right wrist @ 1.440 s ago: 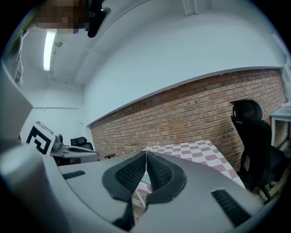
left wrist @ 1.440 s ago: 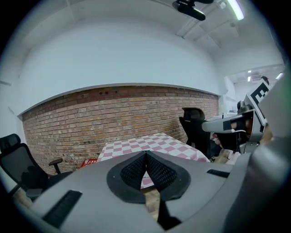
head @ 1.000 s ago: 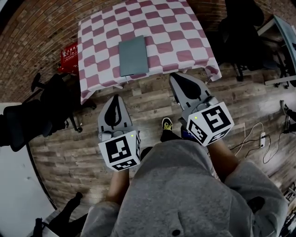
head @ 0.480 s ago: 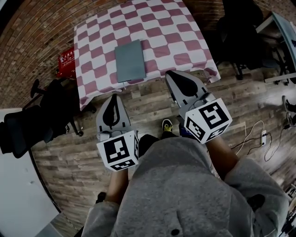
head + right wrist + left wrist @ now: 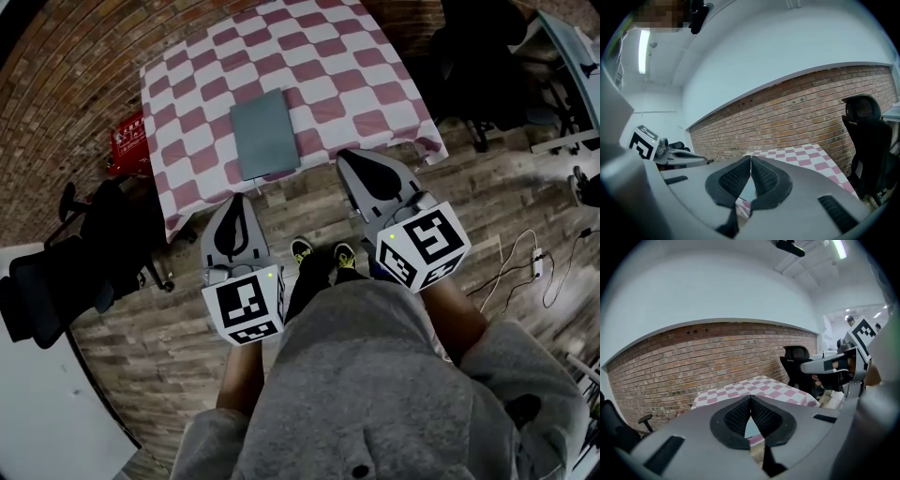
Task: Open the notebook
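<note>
Lying closed, notebook [image 5: 264, 133] runs lengthwise away from person [image 5: 375, 375]; left tool [image 5: 236, 197] & right tool [image 5: 347, 155] (both empty) pinched together.

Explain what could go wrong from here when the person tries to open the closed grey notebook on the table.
1. Both the left gripper and right gripper have their jaws shut and empty. Shut tips may push the notebook instead of lifting its cover.
2. The notebook lies flat near the front edge of the checkered tablecloth; a push could slide it or wrinkle the cloth.
3. The cloth hangs over the edge, so a gripper might catch it.
</note>
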The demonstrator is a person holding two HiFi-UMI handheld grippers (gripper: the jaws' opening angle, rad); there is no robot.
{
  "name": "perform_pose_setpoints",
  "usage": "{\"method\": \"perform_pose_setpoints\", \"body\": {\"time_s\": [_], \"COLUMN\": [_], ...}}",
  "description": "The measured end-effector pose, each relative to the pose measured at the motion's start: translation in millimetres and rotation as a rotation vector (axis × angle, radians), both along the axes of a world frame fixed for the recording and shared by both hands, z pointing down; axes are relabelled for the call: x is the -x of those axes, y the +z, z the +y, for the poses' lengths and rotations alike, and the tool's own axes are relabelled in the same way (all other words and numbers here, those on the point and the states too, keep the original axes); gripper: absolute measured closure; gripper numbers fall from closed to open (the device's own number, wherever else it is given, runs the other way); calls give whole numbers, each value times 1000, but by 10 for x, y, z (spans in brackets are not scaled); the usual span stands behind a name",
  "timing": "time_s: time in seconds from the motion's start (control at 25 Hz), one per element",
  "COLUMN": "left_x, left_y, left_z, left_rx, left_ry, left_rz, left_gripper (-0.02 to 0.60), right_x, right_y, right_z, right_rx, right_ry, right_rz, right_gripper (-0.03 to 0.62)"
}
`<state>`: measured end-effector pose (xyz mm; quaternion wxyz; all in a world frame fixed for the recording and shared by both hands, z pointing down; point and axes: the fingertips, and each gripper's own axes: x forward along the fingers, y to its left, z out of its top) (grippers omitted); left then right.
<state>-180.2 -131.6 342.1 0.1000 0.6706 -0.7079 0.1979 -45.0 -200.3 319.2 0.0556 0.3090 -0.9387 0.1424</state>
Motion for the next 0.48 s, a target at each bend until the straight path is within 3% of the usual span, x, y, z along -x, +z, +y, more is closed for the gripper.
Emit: {"method": "perform_pose_setpoints", "body": {"time_s": [0.28, 0.48], "left_x": [137, 136], "left_y": [215, 521], "left_z": [-237, -419], "left_rx": [60, 126], "left_ry": [140, 271], "left_rz": [-15, -78], "left_gripper": [574, 447], "right_x": [134, 193], "right_y": [15, 135], "right_z": [-95, -193], "right_rx": [5, 30], "right_ry": [72, 116], "right_rz": [31, 39], "right_gripper": [569, 569]}}
